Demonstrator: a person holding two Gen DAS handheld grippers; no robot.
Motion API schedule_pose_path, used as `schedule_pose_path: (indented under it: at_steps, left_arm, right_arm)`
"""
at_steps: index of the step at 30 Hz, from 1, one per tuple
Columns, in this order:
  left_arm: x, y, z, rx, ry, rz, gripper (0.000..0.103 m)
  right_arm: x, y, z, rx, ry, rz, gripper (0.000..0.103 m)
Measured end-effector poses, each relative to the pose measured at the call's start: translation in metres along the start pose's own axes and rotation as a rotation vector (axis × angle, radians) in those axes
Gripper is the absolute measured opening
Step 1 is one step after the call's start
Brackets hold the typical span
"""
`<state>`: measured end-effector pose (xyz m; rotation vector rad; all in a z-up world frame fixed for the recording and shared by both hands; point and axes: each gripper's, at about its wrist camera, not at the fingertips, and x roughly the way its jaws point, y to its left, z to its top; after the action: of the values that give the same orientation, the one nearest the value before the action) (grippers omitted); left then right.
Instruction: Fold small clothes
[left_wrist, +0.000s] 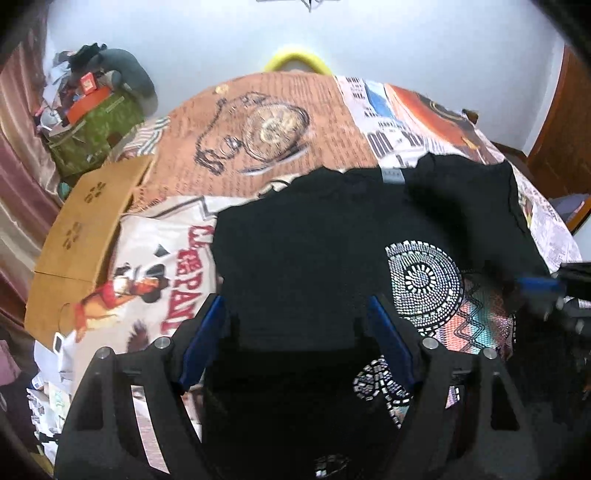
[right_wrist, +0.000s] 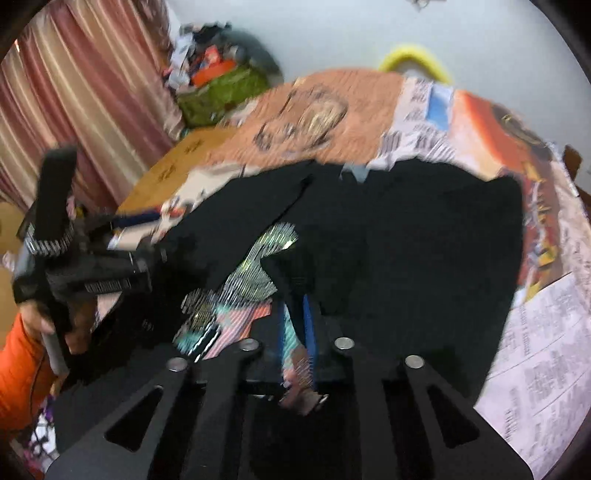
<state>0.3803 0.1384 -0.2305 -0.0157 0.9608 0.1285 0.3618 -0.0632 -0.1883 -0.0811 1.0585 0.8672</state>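
A black T-shirt (left_wrist: 314, 236) lay spread across the near half of the bed (left_wrist: 280, 110), over its printed newspaper-pattern cover, with the collar and its grey label toward the far edge. A round studded print on the shirt showed at the near right, and one side of the shirt was turned over onto the body so that plain black cloth covered part of that print.

The left gripper (left_wrist: 299, 325) hung above the near edge of the shirt with its blue-padded fingers (left_wrist: 205, 339) standing wide apart; black cloth lay below the gap, and neither pad pressed on it. In the right wrist view a hand (right_wrist: 55, 321) with an orange sleeve (right_wrist: 18, 369) gripped that tool's handle at the left.

The right gripper (right_wrist: 299, 317) was over the near right part of the shirt, its fingers (right_wrist: 309, 317) drawn nearly together with a fold of the shirt's patterned cloth pinched between the blue pads. That view was blurred.

A flat cardboard sheet (left_wrist: 81, 229) lay at the bed's left edge. Beyond the left far corner a green bag (left_wrist: 92, 129) piled with clutter stood against the white wall, beside pink curtains (right_wrist: 74, 92). A yellow curved thing (left_wrist: 295, 61) showed behind the far edge
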Motion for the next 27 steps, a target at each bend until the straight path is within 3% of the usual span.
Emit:
schedule_pose_path:
  at_steps: [3, 5, 8, 12, 15, 17, 19, 20, 21, 22, 23, 24, 27]
  left_arm:
    - [-0.005, 0.012, 0.002, -0.008, -0.016, 0.018, 0.079]
    - [-0.004, 0.023, 0.003, -0.019, -0.021, 0.033, 0.079]
    - [0.008, 0.045, 0.007, -0.057, -0.005, 0.064, 0.079]
    - [0.037, 0.073, 0.012, -0.106, 0.044, 0.100, 0.079]
    - [0.068, 0.087, 0.015, -0.137, 0.108, 0.096, 0.079]
    - [0.087, 0.089, 0.016, -0.158, 0.153, 0.051, 0.079]
    - [0.098, 0.083, 0.018, -0.161, 0.172, -0.015, 0.072]
    - [0.102, 0.079, 0.019, -0.158, 0.178, -0.046, 0.058]
    - [0.106, 0.073, 0.021, -0.151, 0.188, -0.072, 0.041]
    - [0.110, 0.067, 0.023, -0.145, 0.195, -0.096, 0.032]
    - [0.111, 0.064, 0.025, -0.141, 0.195, -0.101, 0.022]
    - [0.113, 0.059, 0.029, -0.135, 0.190, -0.092, 0.017]
    - [0.120, 0.049, 0.041, -0.111, 0.183, -0.064, 0.011]
  right_arm:
    - [-0.001, -0.004, 0.001, 0.015, 0.012, 0.016, 0.047]
    - [-0.012, -0.015, 0.004, 0.035, -0.037, -0.010, 0.052]
    - [-0.028, -0.035, 0.011, 0.095, -0.106, -0.056, 0.052]
    - [-0.039, -0.076, 0.024, 0.157, -0.174, -0.231, 0.052]
    - [-0.032, -0.103, 0.030, 0.209, -0.165, -0.298, 0.052]
    - [-0.023, -0.116, 0.037, 0.233, -0.145, -0.316, 0.052]
    - [-0.012, -0.127, 0.039, 0.245, -0.122, -0.326, 0.052]
    - [-0.009, -0.130, 0.040, 0.244, -0.116, -0.326, 0.050]
    - [-0.002, -0.133, 0.042, 0.241, -0.113, -0.324, 0.040]
    - [0.002, -0.132, 0.044, 0.235, -0.113, -0.328, 0.033]
    - [0.007, -0.130, 0.048, 0.223, -0.114, -0.338, 0.019]
    - [0.008, -0.131, 0.051, 0.210, -0.117, -0.348, 0.009]
    - [0.011, -0.134, 0.062, 0.190, -0.130, -0.356, 0.007]
